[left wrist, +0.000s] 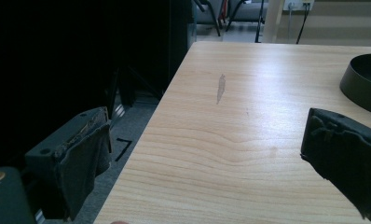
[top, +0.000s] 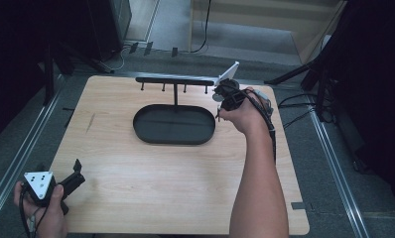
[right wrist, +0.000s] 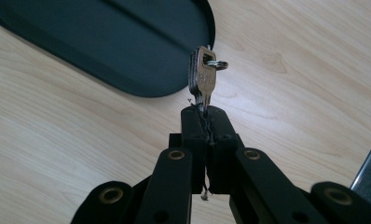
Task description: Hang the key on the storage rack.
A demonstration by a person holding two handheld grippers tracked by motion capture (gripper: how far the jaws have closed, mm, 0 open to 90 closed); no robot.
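Observation:
A small bunch of silver keys [right wrist: 202,77] on a ring sticks out past the tips of my right gripper [right wrist: 206,116], whose jaws are shut on the blades. In the high view my right gripper [top: 219,106] hangs just off the right end of the black oval tray [top: 151,136], below the right end of its hook bar [top: 178,80], and the keys [top: 218,116] dangle under it. My left gripper [top: 78,174] rests at the table's near left corner. Its jaws stand wide apart with nothing between them, and bare wood lies beyond my left gripper [left wrist: 211,144].
The tray [right wrist: 127,42] carries an upright post with a cross bar and several small hooks. The wooden table [top: 151,188] has a grey scuff [left wrist: 221,88] near its left edge. The tray's rim [left wrist: 365,84] shows to the right. Stands and cables surround the table.

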